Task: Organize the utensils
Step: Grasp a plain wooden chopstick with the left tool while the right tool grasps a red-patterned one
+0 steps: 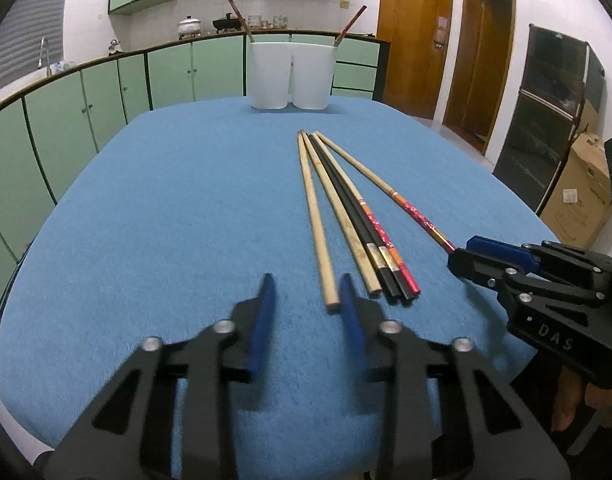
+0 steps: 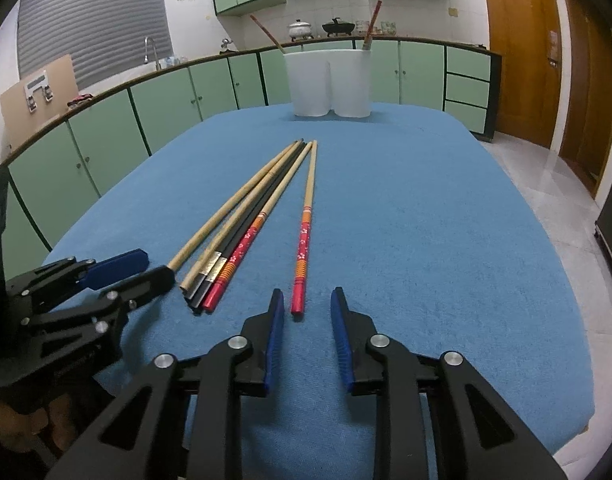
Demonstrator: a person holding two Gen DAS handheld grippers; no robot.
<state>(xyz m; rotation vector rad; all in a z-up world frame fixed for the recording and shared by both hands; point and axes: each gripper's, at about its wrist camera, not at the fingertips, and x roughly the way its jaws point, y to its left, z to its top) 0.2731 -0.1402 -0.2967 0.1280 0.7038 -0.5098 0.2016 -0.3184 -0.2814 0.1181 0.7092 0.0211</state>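
Right claw (image 2: 307,304) open, red chopstick (image 2: 303,236) between tips

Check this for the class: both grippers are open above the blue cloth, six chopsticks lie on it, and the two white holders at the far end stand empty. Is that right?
One thing is wrong: the white holders are not empty. The right wrist view shows a chopstick leaning out of each. The left gripper and right gripper are open, and six chopsticks lie on the blue cloth.

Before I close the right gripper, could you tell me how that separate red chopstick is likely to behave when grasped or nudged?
The red chopstick looks stiff, thin and straight, so it should lift without bending. Its round handle end may roll if nudged, though the fuzzy blue cloth probably damps that. It lies between the open pads of the right gripper, so gripped at that end, its far tip may droop.
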